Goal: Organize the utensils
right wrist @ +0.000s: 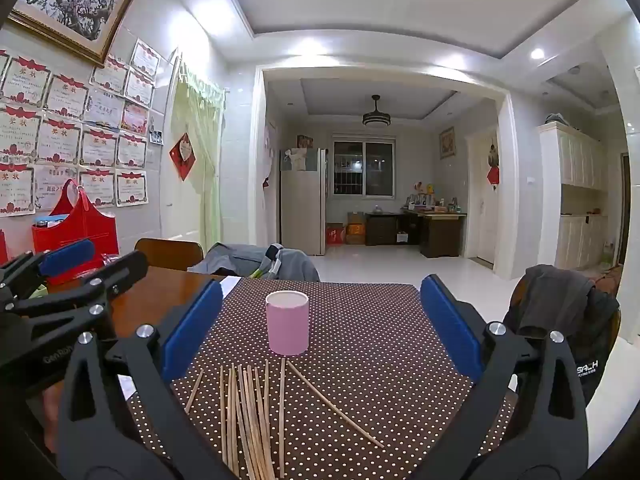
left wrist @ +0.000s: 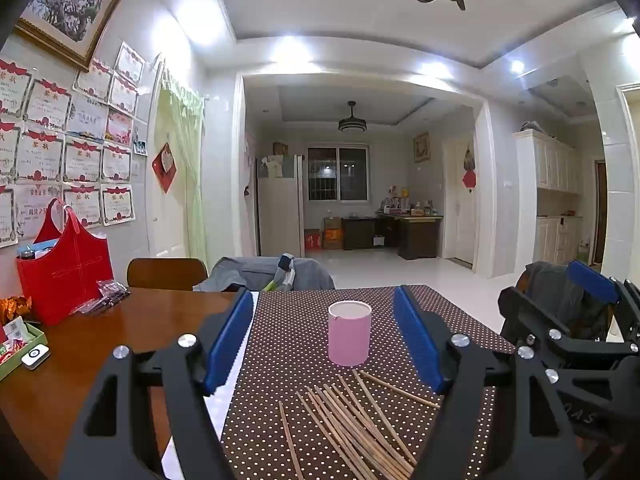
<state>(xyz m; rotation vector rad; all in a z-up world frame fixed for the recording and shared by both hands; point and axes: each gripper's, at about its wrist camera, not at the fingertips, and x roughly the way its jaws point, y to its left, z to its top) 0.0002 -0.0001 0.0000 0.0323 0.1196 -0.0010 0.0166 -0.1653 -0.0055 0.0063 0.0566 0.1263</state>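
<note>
Left claw (left wrist: 324, 336): blue pads (left wrist: 230, 340) spread wide, nothing clamped, held over the near edge of the surface. Right claw (right wrist: 322, 326): pads equally far apart, empty, held just beside the left one; each claw is seen at the edge of the other's view.

Directly below and ahead of both claws, a loose fan of bamboo chopsticks (left wrist: 352, 428) is laid flat on the dotted cloth (left wrist: 440, 312). Most sticks are bunched and overlapping; one is angled off to the right on its own (right wrist: 334, 404), another is split off at the left edge of the bunch. Just beyond the tips, a pink cylindrical holder (left wrist: 349, 332) is stood upright, open top, apparently empty; the inside cannot be seen fully.

Handling, as judged:
- Sticks are expected to be light, stiff, thin and smooth, so prone to rolling and to slipping sideways out of flat pads.
- A pinch across the middle of the length is advised, so the stick stays balanced when it is tipped upright.
- The stray right-hand stick is the cleanest first pick, since no neighbours are touching it.
- The cloth may be snagged or dragged if pads are pressed low.
- The holder looks light and tall; it could be knocked over by a sideways insertion, so bracing it with the other claw is worth considering.
</note>
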